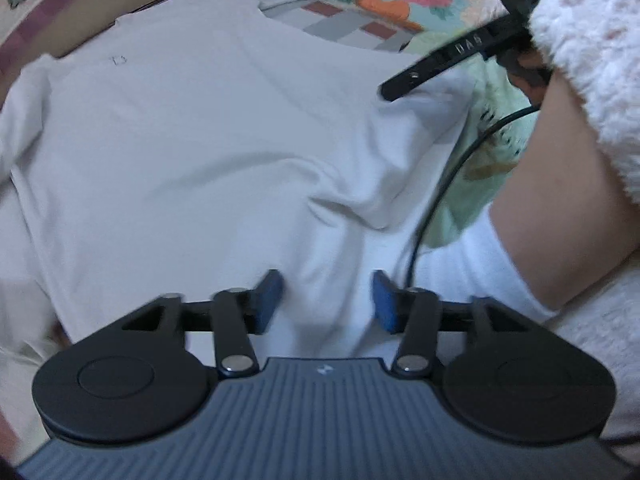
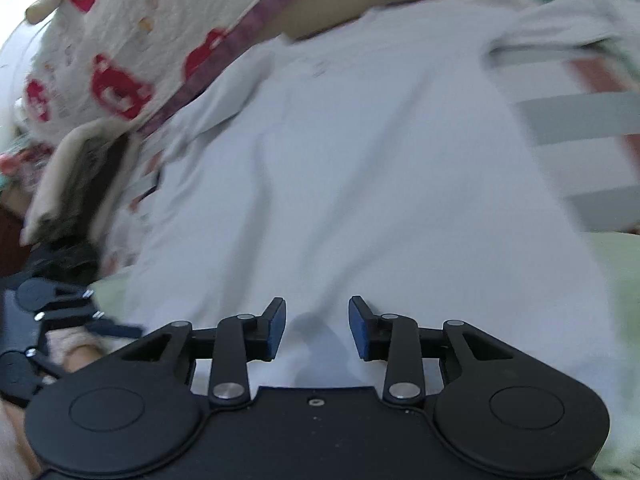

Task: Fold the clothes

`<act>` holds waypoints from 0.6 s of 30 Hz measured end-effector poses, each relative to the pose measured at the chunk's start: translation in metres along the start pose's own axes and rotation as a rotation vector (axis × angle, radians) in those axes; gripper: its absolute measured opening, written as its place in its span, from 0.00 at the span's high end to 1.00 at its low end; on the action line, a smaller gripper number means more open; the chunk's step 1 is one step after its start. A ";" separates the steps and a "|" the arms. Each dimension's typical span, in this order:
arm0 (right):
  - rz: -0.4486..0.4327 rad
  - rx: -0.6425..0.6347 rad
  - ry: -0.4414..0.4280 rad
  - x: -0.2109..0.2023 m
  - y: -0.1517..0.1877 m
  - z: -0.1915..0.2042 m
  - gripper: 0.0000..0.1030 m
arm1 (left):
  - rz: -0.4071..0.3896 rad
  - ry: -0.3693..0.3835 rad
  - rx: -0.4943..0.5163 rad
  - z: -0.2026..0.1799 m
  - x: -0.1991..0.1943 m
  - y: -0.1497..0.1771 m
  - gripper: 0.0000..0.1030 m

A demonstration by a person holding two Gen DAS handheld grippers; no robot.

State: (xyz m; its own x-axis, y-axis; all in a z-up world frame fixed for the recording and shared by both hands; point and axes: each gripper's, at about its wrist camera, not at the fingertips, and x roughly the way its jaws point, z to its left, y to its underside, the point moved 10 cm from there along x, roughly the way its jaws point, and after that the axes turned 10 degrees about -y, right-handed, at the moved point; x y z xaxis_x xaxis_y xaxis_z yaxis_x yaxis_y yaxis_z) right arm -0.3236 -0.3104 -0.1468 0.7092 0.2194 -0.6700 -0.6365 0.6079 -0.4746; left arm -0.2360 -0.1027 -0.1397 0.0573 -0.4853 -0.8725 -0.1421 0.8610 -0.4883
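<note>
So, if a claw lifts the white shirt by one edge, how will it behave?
The white shirt will probably hang limp: it already shows soft wrinkles. It seems thin and light, so one pinch should lift it. It may drag and bunch on the bed cover.

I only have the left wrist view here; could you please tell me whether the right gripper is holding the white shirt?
Observer: No. In the right wrist view the right gripper has its fingers apart, and nothing is pinched between them; the white shirt simply lies spread beneath.
Operator: Thank you. What borders the shirt on that picture's left?
Observer: A cream quilt with bold red prints and a purple band along its edge, though that view is blurred.
</note>
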 end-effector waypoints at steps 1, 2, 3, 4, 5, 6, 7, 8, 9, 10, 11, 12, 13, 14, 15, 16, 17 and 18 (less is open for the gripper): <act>-0.030 -0.001 0.048 -0.012 0.001 -0.010 0.61 | 0.003 0.002 -0.018 0.001 0.000 0.001 0.45; -0.059 -0.002 0.098 -0.024 0.002 -0.020 0.61 | 0.008 -0.009 -0.030 -0.002 0.005 0.002 0.44; -0.088 -0.001 0.147 -0.035 0.003 -0.031 0.60 | 0.014 -0.038 -0.030 0.001 0.009 0.004 0.43; -0.112 0.002 0.189 -0.044 0.003 -0.040 0.60 | 0.020 -0.068 -0.030 0.005 0.013 0.006 0.43; -0.128 0.004 0.224 -0.050 0.003 -0.047 0.57 | 0.027 -0.093 -0.040 0.007 0.017 0.006 0.43; -0.139 0.009 0.256 -0.055 0.004 -0.055 0.56 | 0.028 -0.098 -0.057 0.010 0.017 0.006 0.46; -0.142 0.014 0.270 -0.058 0.005 -0.060 0.56 | 0.028 -0.103 -0.075 0.013 0.016 0.006 0.51; -0.143 0.018 0.281 -0.059 0.006 -0.065 0.55 | 0.029 -0.109 -0.093 0.016 0.016 0.005 0.69; -0.142 0.021 0.289 -0.059 0.008 -0.069 0.55 | 0.010 -0.107 -0.089 0.016 0.012 0.004 0.83; -0.134 0.021 0.291 -0.057 0.010 -0.071 0.55 | -0.016 -0.125 -0.065 0.016 0.006 0.002 0.93; -0.123 0.017 0.294 -0.055 0.011 -0.073 0.55 | -0.036 -0.148 -0.072 0.019 -0.002 0.000 0.97; -0.112 0.010 0.301 -0.053 0.012 -0.074 0.55 | -0.056 -0.171 -0.079 0.023 -0.010 -0.001 0.97; -0.104 0.004 0.308 -0.050 0.013 -0.076 0.55 | -0.076 -0.195 -0.087 0.027 -0.019 -0.003 0.97; -0.097 0.002 0.314 -0.048 0.014 -0.077 0.55 | -0.079 -0.194 -0.131 0.035 -0.026 -0.001 0.97; -0.094 0.008 0.317 -0.048 0.016 -0.079 0.55 | -0.082 -0.193 -0.176 0.042 -0.033 0.001 0.97; -0.091 0.013 0.320 -0.047 0.018 -0.080 0.55 | -0.082 -0.203 -0.208 0.051 -0.037 0.005 0.97; -0.089 0.018 0.322 -0.047 0.020 -0.082 0.56 | -0.080 -0.232 -0.234 0.059 -0.040 0.010 0.97; -0.088 0.021 0.322 -0.046 0.021 -0.083 0.56 | -0.066 -0.242 -0.249 0.064 -0.038 0.016 0.95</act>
State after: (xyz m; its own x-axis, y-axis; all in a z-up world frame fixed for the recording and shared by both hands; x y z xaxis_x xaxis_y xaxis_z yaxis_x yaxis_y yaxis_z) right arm -0.3942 -0.3710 -0.1729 0.6264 -0.0852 -0.7748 -0.5686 0.6299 -0.5290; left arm -0.1775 -0.0606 -0.1153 0.3028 -0.4631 -0.8330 -0.3652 0.7510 -0.5502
